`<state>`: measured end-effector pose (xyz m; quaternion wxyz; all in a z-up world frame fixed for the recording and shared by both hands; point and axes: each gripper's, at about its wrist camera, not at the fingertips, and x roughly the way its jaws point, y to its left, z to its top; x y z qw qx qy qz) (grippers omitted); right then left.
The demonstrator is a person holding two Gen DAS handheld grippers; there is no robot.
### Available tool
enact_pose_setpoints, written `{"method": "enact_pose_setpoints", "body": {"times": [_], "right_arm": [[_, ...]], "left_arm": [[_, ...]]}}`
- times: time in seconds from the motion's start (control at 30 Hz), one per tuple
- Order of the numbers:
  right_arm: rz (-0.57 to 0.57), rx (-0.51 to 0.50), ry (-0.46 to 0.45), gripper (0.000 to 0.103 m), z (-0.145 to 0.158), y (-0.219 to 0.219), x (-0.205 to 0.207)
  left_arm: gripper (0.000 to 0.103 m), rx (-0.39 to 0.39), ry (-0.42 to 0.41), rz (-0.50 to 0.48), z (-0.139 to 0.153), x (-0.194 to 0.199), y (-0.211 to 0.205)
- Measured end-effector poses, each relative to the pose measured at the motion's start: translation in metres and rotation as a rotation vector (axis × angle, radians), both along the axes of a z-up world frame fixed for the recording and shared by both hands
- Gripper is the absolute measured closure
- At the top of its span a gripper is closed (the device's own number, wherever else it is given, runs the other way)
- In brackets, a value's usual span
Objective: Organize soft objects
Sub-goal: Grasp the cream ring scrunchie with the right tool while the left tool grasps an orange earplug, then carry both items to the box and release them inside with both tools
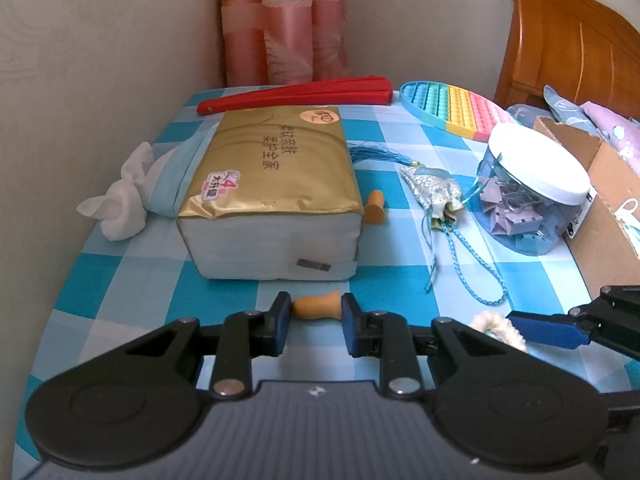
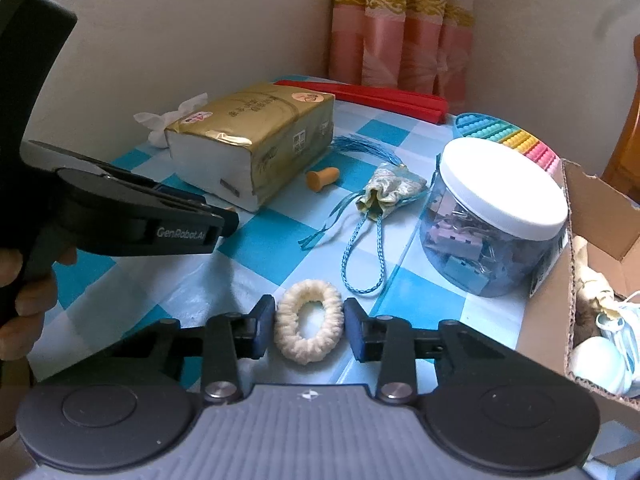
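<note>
Left claw [image 1: 316, 309]: pinching an orange foam earplug [image 1: 318, 308] by its ends, low over the checked tabletop [image 1: 120, 276], in front of the gold tissue pack [image 1: 272, 184]
Right claw [image 2: 309, 326]: spread around a cream scrunchie [image 2: 309, 328] lying flat on the tabletop; fingers at its sides, contact unclear
Second earplug [image 2: 322, 178]: beside the tissue pack
Cardboard box [image 2: 560, 308]: right of the clip jar [image 2: 494, 216]
</note>
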<state>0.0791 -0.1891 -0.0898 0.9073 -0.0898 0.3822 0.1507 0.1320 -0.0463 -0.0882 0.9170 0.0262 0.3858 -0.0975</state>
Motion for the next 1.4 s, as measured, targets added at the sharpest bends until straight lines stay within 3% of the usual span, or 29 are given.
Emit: {"method": "enact_pose_setpoints", "body": {"times": [0.53, 0.8, 1.1, 1.17, 1.4], "right_arm": [[0.008, 0.015, -0.090, 0.063, 0.047, -0.016, -0.040], [-0.100, 0.003, -0.159, 0.063, 0.078, -0.067, -0.047], [-0.208, -0.020, -0.138, 0.061, 0.078, -0.122, -0.016], [-0.212, -0.021, -0.137, 0.043, 0.075, -0.127, -0.011], [-0.187, -0.012, -0.157, 0.007, 0.070, -0.129, -0.026]], "left_arm": [[0.078, 0.043, -0.013, -0.121, 0.029, -0.030, 0.002], [0.078, 0.019, 0.000, -0.189, 0.050, -0.044, -0.011], [0.078, 0.028, -0.018, -0.251, 0.069, -0.047, -0.037], [0.078, 0.033, -0.024, -0.267, 0.074, -0.045, -0.044], [0.078, 0.045, -0.041, -0.360, 0.090, -0.037, -0.078]]}}
